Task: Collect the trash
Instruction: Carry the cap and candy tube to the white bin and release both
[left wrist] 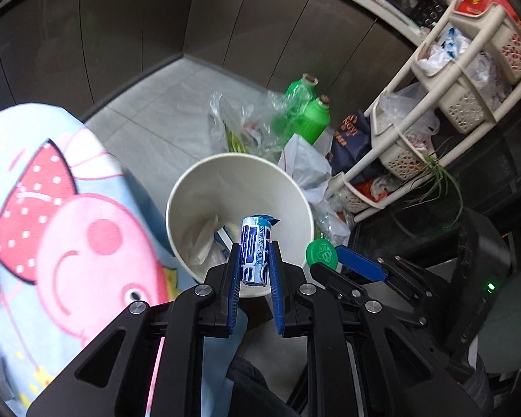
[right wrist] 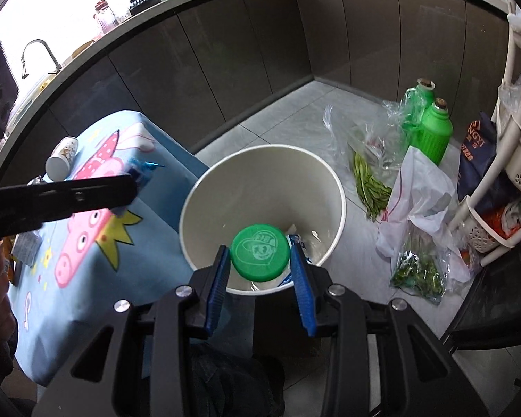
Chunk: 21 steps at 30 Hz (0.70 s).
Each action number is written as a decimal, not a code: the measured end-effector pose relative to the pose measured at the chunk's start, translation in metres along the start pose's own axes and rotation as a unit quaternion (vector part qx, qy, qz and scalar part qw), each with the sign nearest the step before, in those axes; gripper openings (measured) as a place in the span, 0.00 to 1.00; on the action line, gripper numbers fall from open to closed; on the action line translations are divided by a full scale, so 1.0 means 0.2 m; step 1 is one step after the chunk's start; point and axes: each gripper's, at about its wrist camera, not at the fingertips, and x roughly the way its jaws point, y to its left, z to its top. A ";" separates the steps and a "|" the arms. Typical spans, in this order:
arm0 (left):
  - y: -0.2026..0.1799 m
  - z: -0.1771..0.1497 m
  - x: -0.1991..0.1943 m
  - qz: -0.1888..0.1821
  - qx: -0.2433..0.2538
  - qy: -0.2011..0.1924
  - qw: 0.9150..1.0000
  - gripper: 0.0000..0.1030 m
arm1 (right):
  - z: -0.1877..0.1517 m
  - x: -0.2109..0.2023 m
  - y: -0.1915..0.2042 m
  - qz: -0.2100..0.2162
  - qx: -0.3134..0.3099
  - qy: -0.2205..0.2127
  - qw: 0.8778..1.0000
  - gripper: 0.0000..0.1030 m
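Observation:
A white paper bucket (left wrist: 191, 201) stands on the floor beside the table; it also shows in the right wrist view (right wrist: 205, 191) and holds some wrappers. My left gripper (left wrist: 254, 260) is shut on a blue and white candy wrapper (left wrist: 255, 250) and holds it over the bucket's near rim. My right gripper (right wrist: 259, 260) is shut on a green round lid (right wrist: 259, 254) over the bucket's near rim. The lid (left wrist: 321, 251) and the right gripper also show in the left wrist view, just right of the bucket. The left gripper's arm crosses the right wrist view at the left.
A table with a blue cartoon-pig cloth (right wrist: 93, 215) stands left of the bucket, with a white cup (right wrist: 61, 159) lying on it. Two green bottles (right wrist: 430, 128), plastic bags with green beans (right wrist: 370, 184) and a white bag (right wrist: 420, 191) lie on the floor. A beige basket rack (left wrist: 434, 111) stands at right.

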 end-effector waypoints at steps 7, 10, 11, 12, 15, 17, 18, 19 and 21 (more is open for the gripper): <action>0.01 0.03 0.21 0.011 -0.005 0.044 0.999 0.14 | 0.01 0.13 -0.03 0.003 -0.005 0.016 1.000 0.36; 0.02 0.05 0.26 0.015 -0.008 0.051 0.999 0.15 | 0.01 0.18 -0.04 0.000 -0.010 0.023 1.000 0.36; 0.03 0.06 0.27 0.016 -0.010 0.053 0.998 0.15 | 0.01 0.19 -0.04 -0.001 -0.010 0.025 1.000 0.36; 0.03 0.06 0.28 0.018 -0.010 0.054 0.998 0.15 | 0.01 0.20 -0.05 -0.002 -0.010 0.026 1.000 0.36; 0.03 0.08 0.30 0.022 -0.010 0.054 0.998 0.14 | 0.01 0.22 -0.04 -0.003 -0.010 0.026 1.000 0.36; 0.03 0.10 0.31 0.030 -0.008 0.051 0.998 0.21 | 0.02 0.22 -0.04 -0.004 -0.014 0.024 1.000 0.37; 0.03 0.11 0.31 0.033 -0.008 0.049 0.998 0.26 | 0.02 0.22 -0.03 -0.005 -0.018 0.024 1.000 0.40; 0.03 0.11 0.30 0.033 -0.009 0.044 0.998 0.32 | 0.02 0.23 -0.03 -0.006 -0.022 0.024 0.999 0.48; 0.02 0.12 0.28 0.042 -0.010 0.031 0.999 0.52 | 0.02 0.22 -0.02 -0.009 -0.032 0.019 0.999 0.61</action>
